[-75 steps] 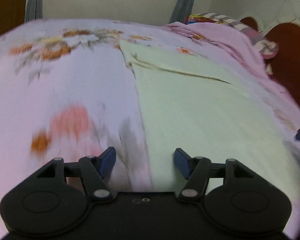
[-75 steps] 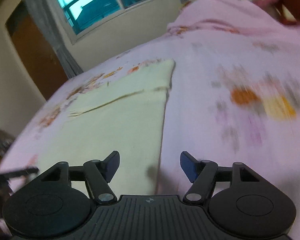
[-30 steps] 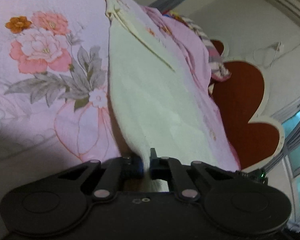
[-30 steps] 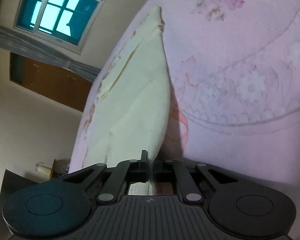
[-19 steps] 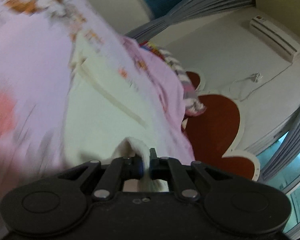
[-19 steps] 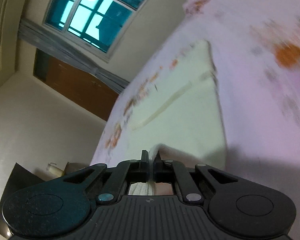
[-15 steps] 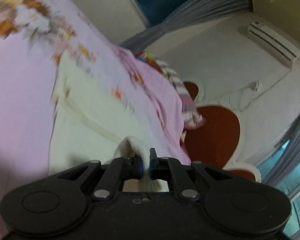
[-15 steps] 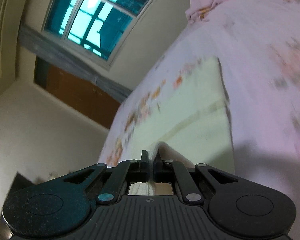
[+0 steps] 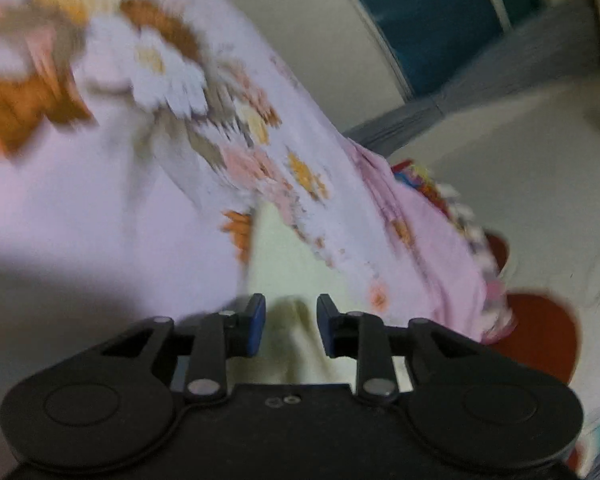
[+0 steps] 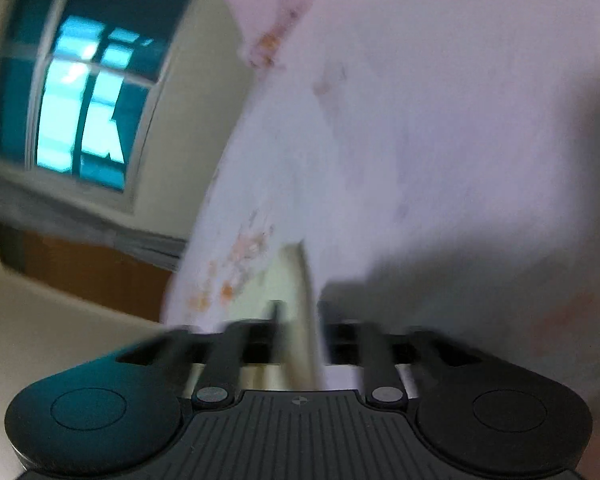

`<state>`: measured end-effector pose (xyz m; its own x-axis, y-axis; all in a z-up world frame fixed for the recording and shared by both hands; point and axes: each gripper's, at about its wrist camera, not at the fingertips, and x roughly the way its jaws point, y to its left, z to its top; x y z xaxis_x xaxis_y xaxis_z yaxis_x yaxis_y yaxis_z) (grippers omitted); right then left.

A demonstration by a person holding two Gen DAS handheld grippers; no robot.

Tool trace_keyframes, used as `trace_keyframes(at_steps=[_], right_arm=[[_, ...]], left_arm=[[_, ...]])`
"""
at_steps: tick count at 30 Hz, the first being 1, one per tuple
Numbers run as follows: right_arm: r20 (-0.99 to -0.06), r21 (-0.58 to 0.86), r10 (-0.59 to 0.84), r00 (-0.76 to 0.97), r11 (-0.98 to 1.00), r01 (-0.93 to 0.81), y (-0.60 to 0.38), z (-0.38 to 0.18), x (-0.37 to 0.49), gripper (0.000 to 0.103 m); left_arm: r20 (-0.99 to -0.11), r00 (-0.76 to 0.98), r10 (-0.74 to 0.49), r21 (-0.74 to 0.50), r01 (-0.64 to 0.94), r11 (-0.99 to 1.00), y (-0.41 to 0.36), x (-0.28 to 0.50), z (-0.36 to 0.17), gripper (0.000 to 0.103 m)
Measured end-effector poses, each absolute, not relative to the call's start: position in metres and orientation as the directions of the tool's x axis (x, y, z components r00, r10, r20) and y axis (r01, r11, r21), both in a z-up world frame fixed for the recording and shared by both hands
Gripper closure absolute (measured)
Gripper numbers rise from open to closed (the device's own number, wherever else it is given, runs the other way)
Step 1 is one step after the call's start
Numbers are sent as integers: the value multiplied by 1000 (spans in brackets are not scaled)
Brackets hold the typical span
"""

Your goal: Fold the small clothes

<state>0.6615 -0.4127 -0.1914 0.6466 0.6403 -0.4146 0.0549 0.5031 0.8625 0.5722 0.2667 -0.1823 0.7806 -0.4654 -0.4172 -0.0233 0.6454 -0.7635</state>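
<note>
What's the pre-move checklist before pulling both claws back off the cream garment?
1. Left claw letting go: ok, jaws opening, blue pads clear of the cream garment, though cloth lies between them.
2. Right claw letting go: ok, jaws opening; cloth edge stands in the gap.
3. Right pads free of cloth: cannot tell, blurred.
4. Folded-over edge lying flat: not ok, a raised hump sits at the left claw.
5. Fold edges aligned: cannot tell, most of the garment is out of view.
6. Floral bedsheet beside the garment free of other items: ok in the left view.
</note>
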Motion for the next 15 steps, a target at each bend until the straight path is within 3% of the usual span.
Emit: trace_keyframes(at_steps=[1,7,10,15], right_arm=[[-415,814,614,672,580,-28,-415,-181,651,54],[-463,510,577,673,794,-330,-364,-154,617,55],[-503,398,557,661,828,-395,-339,-154,609,55],[-512,334,554,657,833,-442,-310,-158,619,55]], left_arm=[[-441,781,-442,-715,-8,699,267,565,-178,76],[-528,786,-323,-289,192,938,224,552,-147,76],[-553,765,-331,-213,255,943,207,556,-141,76],[-606,724,-331,-138,314,939,190,579,-143,76]])
